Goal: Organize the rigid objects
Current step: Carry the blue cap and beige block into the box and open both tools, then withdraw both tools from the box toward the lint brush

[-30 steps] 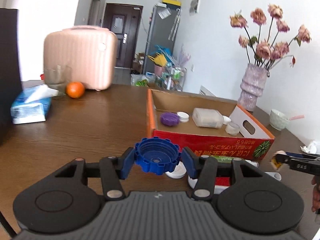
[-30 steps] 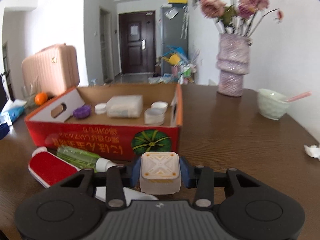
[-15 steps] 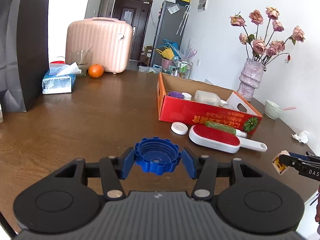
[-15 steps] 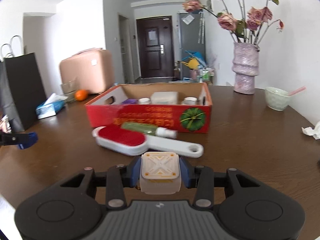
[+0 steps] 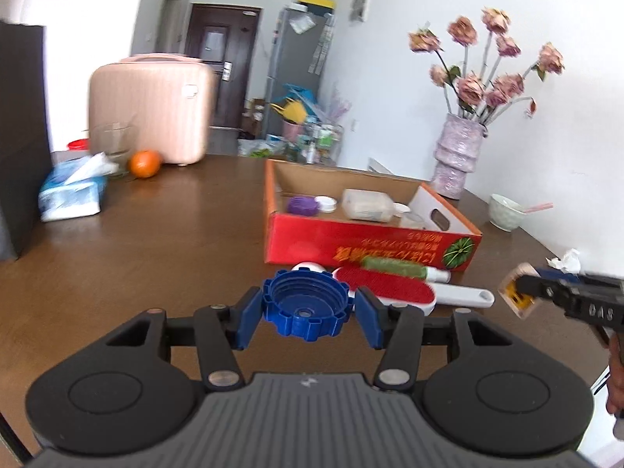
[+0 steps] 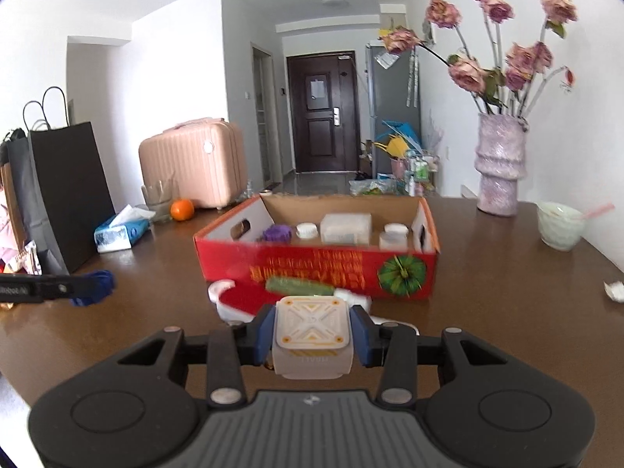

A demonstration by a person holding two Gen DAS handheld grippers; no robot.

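Note:
My left gripper (image 5: 308, 310) is shut on a blue ribbed cap (image 5: 306, 300), held above the table in front of the red cardboard box (image 5: 370, 241). My right gripper (image 6: 311, 337) is shut on a cream cube with orange markings (image 6: 310, 331), also short of the red box (image 6: 312, 269). Each wrist view catches the other gripper: the right gripper (image 5: 520, 292) at the right edge, the left gripper (image 6: 93, 282) at the left. Inside the box lie a purple cap (image 5: 301, 205), white caps and a translucent container (image 5: 366, 204).
A red lint brush with a white handle (image 5: 390, 292), a green tube (image 5: 394, 266) and a white cap (image 5: 308, 267) lie before the box. A vase (image 6: 499, 163), a bowl (image 6: 559, 224), a tissue pack (image 5: 72, 195), an orange (image 5: 145, 163), a pink case and a black bag ring the table.
Both grippers backed away from the box with their loads; the left one has since come forward toward it again. Neither grip has changed.

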